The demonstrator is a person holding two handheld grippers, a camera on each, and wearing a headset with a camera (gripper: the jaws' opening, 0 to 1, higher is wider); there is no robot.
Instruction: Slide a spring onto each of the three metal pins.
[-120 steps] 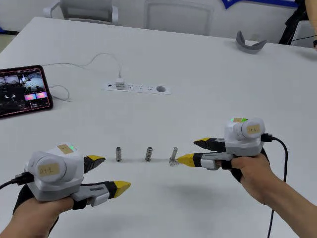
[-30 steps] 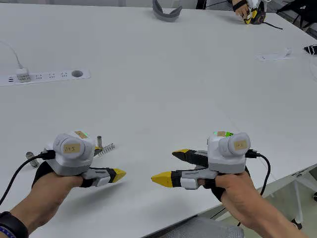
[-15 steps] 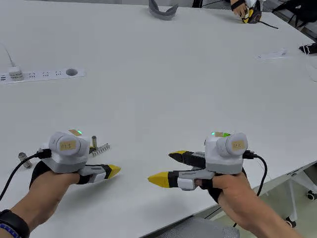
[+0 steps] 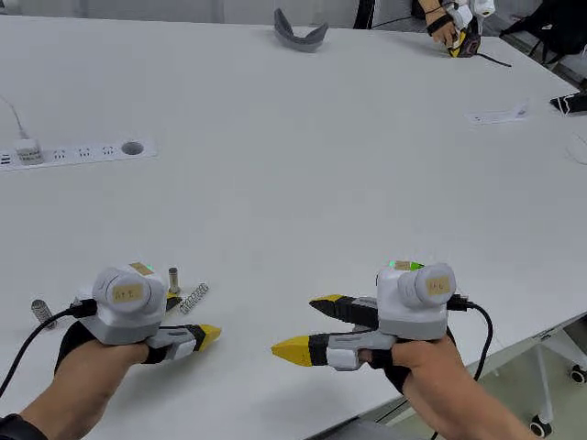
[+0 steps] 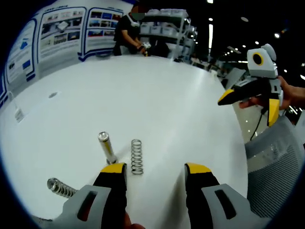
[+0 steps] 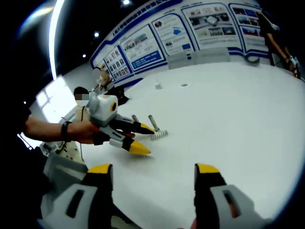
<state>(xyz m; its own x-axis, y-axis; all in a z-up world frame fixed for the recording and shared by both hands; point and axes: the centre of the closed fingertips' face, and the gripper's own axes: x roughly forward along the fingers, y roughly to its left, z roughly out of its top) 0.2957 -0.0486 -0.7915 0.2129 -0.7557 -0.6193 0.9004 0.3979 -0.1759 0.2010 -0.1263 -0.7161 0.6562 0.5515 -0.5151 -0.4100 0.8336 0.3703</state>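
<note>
Nearest in the head view, the left gripper (image 4: 191, 317) sits at about 7 o'clock and the right gripper (image 4: 307, 325) at about 5 o'clock, both held low over the white table (image 4: 303, 183). Each has its jaws spread with nothing between them, which the left gripper view and the right gripper view confirm. Just beyond the left gripper's tips, at its 12 o'clock, a bare pin (image 4: 173, 280) stands upright. A loose spring (image 4: 193, 298) lies flat on the table just beside it at about 4 o'clock, with a narrow gap between them. Off at the gripper's 9 o'clock stands a sprung pin (image 4: 41, 312), wrapped in coils. In the left gripper view the loose spring (image 5: 137, 156) lies between the jaw lines, slightly left of centre. By my reading the job is partway: one pin looks dressed, and the bare one needs the loose spring lifted and threaded on. I can count only two pins here, so the third's state is unknown. Each gripper body carries a tan sticker with small writing too fine to read. Farther out at 10 o'clock is a power strip (image 4: 78, 151) with no legible brand, and at 2 o'clock a paper slip (image 4: 495, 116). A grey band (image 4: 301, 35) lies at 12 o'clock on the far edge. The blue-framed wall posters (image 6: 209, 21) have unreadable text.
</note>
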